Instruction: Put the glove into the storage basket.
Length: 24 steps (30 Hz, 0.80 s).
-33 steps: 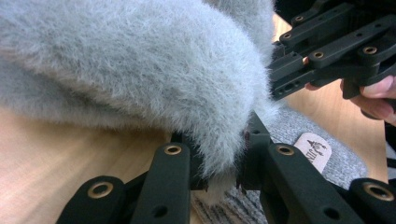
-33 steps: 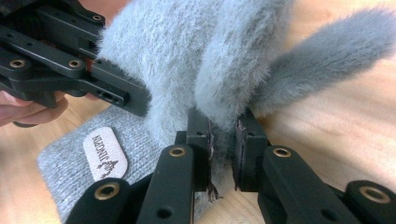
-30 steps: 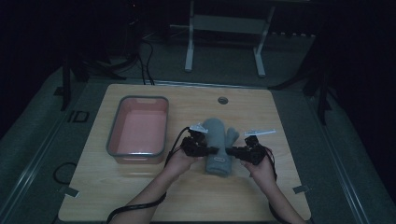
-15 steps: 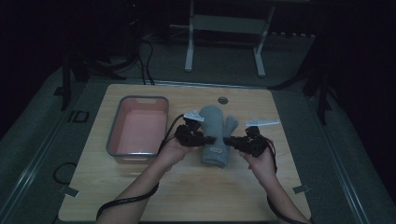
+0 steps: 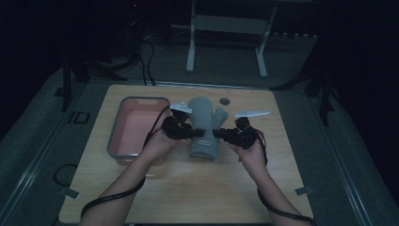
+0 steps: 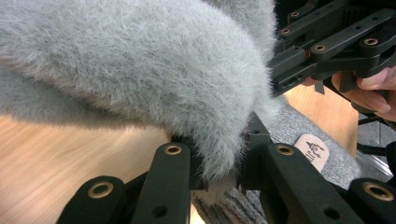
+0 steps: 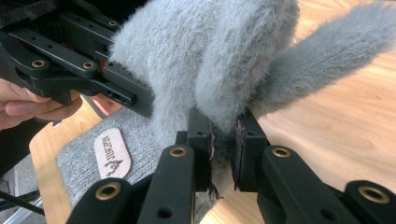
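A grey fuzzy mitten (image 5: 204, 117) with a ribbed cuff and a small tan label (image 5: 203, 141) hangs between my two grippers over the middle of the wooden table (image 5: 188, 188). My left gripper (image 5: 199, 134) is shut on the mitten's left edge, and its pads pinch the fuzzy fabric (image 6: 140, 65) in the left gripper view (image 6: 219, 161). My right gripper (image 5: 219, 134) is shut on the opposite edge and squeezes a fold of the fur (image 7: 210, 51) in the right gripper view (image 7: 223, 140). The label (image 7: 111, 153) lies on the cuff below the fold.
A pink tray (image 5: 117, 136) with a grey rim stands on the left part of the table, close to my left hand. A small round hole (image 5: 225, 100) sits near the table's far edge. Stand legs and cables lie on the dark floor beyond.
Both hands have risen and moved away from the person's side, carrying the mitten with them. It has shifted farther up the table and a little left.
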Available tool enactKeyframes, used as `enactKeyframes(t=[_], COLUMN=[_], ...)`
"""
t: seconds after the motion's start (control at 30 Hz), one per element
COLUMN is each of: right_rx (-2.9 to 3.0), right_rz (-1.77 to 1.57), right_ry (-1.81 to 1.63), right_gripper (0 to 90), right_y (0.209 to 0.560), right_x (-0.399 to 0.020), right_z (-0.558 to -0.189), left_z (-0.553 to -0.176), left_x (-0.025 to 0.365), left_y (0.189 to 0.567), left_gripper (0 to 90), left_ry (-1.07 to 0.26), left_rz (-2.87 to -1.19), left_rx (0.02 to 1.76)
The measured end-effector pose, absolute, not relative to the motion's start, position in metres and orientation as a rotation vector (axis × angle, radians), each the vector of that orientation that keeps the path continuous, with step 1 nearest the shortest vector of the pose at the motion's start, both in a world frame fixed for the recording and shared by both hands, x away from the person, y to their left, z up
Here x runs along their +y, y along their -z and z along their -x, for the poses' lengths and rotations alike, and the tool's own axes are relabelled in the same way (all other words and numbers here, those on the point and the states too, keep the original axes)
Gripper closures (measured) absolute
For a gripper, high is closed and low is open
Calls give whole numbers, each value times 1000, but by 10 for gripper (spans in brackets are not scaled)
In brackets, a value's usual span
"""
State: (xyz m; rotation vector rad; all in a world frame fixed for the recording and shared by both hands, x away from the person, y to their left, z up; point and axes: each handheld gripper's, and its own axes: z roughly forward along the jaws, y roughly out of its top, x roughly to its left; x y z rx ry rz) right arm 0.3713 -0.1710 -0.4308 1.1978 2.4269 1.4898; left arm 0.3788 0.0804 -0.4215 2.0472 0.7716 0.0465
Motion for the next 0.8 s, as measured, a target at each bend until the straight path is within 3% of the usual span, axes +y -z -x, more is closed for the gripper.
enactKeyframes(t=[0.8], right_rx=[2539], right_rz=[-1070], right_ry=[-1516], right_gripper=[801], right_y=[412], right_x=[-33], right_z=[-393], left_z=[-371], left_x=[213], left_y=[396], left_gripper=[781], left_ry=[-152], left_rz=[-2058], left_rx=[929])
